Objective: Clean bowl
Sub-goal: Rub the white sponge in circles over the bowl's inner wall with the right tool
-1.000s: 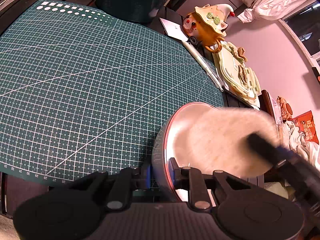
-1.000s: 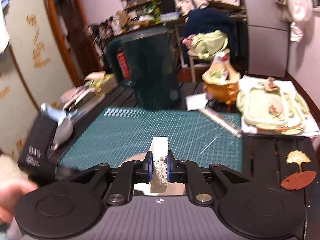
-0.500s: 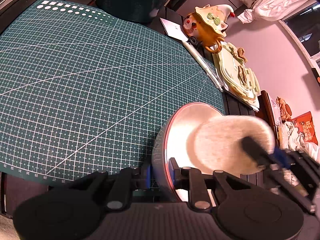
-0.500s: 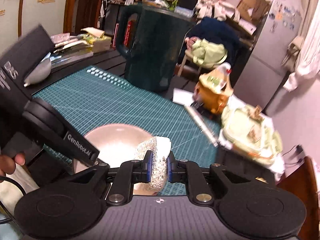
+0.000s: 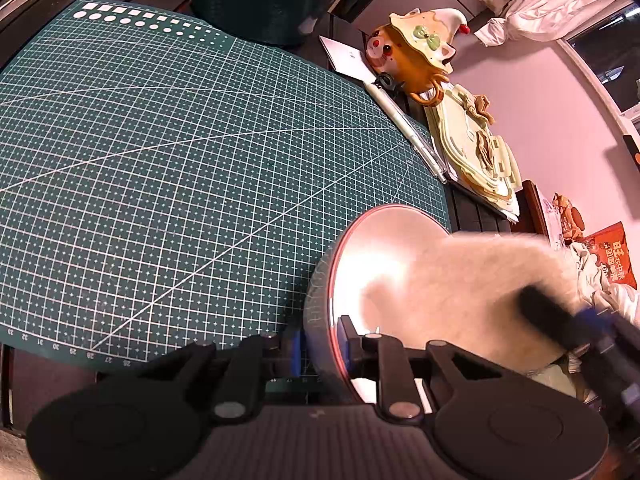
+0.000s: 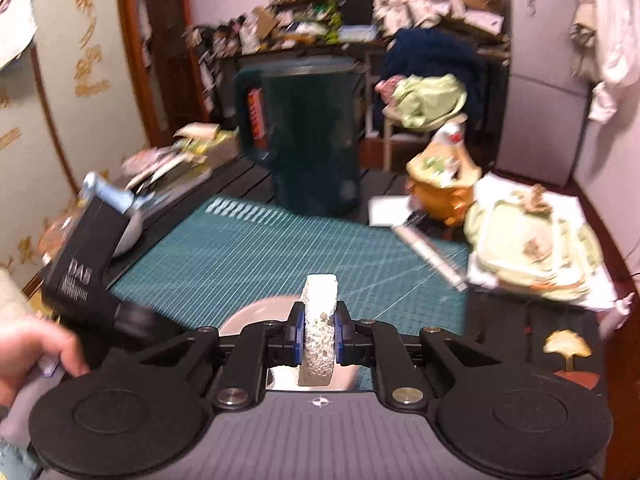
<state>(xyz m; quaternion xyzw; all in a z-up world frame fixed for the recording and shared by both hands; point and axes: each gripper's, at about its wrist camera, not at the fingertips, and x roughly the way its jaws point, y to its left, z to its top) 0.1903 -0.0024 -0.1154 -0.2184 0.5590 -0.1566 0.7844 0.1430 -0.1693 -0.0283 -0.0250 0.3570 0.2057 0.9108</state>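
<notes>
A shiny metal bowl (image 5: 372,256) stands tilted at the near right edge of the green cutting mat (image 5: 160,160). My left gripper (image 5: 320,344) is shut on its rim, one pad outside and one inside. A white sponge (image 5: 468,292), blurred, lies against the bowl's inside, pinched in the right gripper's dark fingers (image 5: 560,324). In the right wrist view my right gripper (image 6: 318,332) is shut on the white porous sponge (image 6: 319,320), with the bowl (image 6: 256,316) just below and behind it. A hand (image 6: 28,344) holds the left gripper's black body (image 6: 84,276) at the left.
A dark green jug (image 6: 304,136) stands at the mat's far edge. To the right lie a pen (image 5: 404,124), an orange cat figure (image 5: 408,56), stacked pale green trays (image 5: 476,152) and paper. The dark table (image 6: 520,332) runs on to the right.
The right gripper has swept the sponge back and forth inside the bowl, and its view has swung. The left gripper and the bowl have stayed put.
</notes>
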